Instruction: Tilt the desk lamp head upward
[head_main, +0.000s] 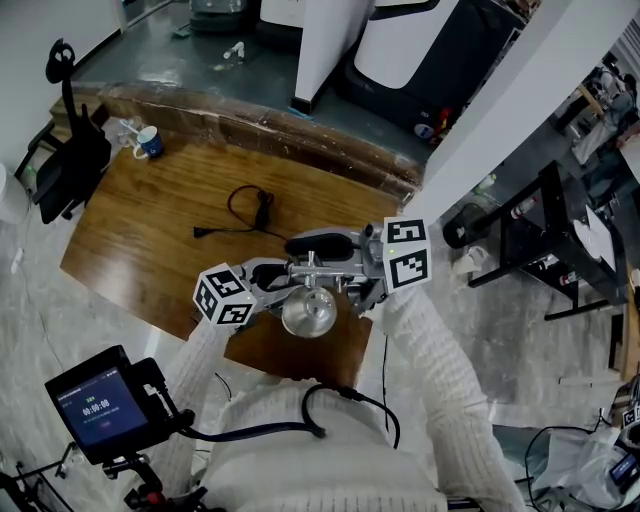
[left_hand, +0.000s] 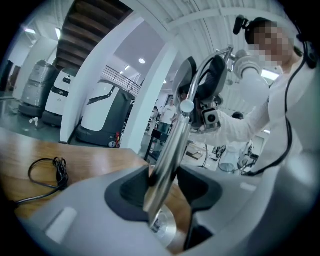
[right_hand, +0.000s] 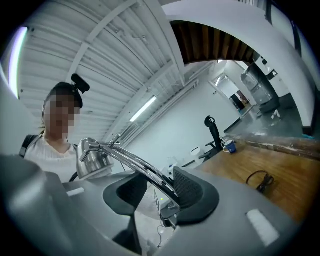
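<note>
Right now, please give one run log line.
left claw: shut on lamp pole | right claw: open around lamp arm | lamp head: not gripped

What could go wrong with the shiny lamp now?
The lamp arm lies loose between the right gripper's open jaws, touching only one pad, so it might slip when pushed. The lamp stands near the table's edge; if the left gripper on its pole loses hold, it could tip off.
</note>
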